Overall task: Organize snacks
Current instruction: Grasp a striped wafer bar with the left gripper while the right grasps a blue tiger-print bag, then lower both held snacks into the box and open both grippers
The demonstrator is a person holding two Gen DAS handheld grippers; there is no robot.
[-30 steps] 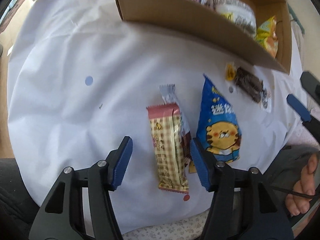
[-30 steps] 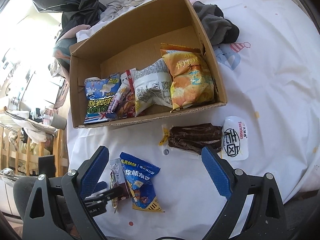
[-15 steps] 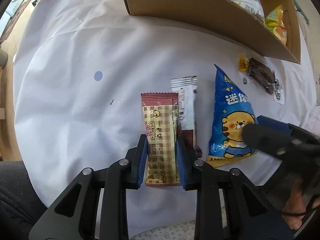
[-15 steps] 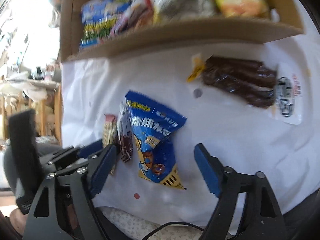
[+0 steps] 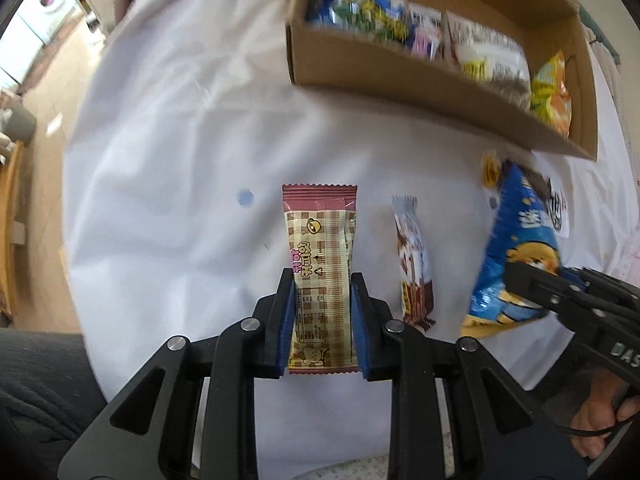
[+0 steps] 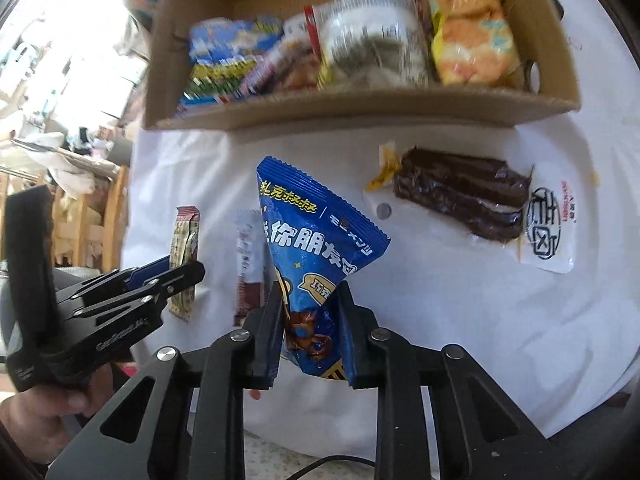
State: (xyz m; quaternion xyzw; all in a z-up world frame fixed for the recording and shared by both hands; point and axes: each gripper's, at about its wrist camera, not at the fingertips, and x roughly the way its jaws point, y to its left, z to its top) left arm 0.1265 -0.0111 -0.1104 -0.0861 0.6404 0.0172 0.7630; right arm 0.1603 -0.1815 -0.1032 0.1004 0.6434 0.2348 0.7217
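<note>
Two snacks are now gripped where a second ago both grippers stood open over packets lying flat. The cardboard box (image 6: 360, 108), already lined with bags, sits across the white tablecloth (image 5: 168, 184) with bare cloth before its near wall. The right gripper (image 6: 310, 320) is closing on the blue cone-shaped bag (image 6: 316, 236), its top tilted off the cloth. The left gripper (image 5: 322, 320) is closing on the checkered wafer bar (image 5: 320, 260). A chocolate bar (image 5: 414, 264) and a dark sausage pack (image 6: 460, 196) remain loose. Both loads probably go over the near wall next.
</note>
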